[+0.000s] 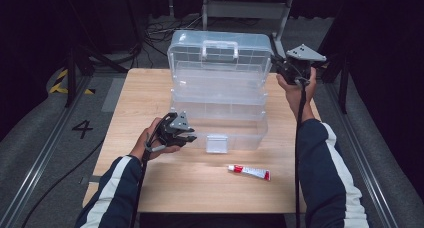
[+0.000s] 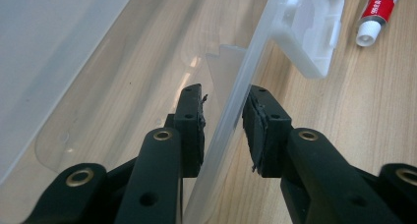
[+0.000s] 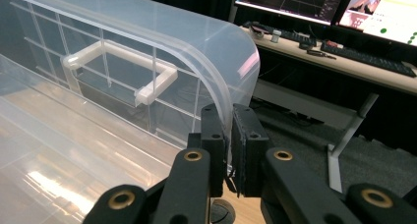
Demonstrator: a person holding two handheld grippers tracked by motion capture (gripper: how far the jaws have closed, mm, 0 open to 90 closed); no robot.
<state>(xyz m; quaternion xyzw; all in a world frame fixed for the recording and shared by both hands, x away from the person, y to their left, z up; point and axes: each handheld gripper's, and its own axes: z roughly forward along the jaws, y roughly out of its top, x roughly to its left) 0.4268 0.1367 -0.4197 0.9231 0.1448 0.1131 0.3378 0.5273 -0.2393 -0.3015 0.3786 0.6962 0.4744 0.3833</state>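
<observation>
While the clear box point(image 1: 220, 95) stands open on the bench point(image 1: 150, 88), the right tool point(image 3: 229, 135) pinches its raised lid's point(image 3: 147, 42) edge. The left tool point(image 2: 225, 128) straddles the box's front wall, jaws not visibly pressing it.

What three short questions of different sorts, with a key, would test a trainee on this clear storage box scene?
1. True or false: the tube lies inside the clear box.
2. Which part does the right hand-held gripper clamp? A) the carry handle B) the lid's edge C) the latch
3. What stands between the jaws of the left hand-held gripper?

Key: 1. False, it lies on the table in front of the box. 2. B. 3. The box's front wall, near the latch.
</observation>
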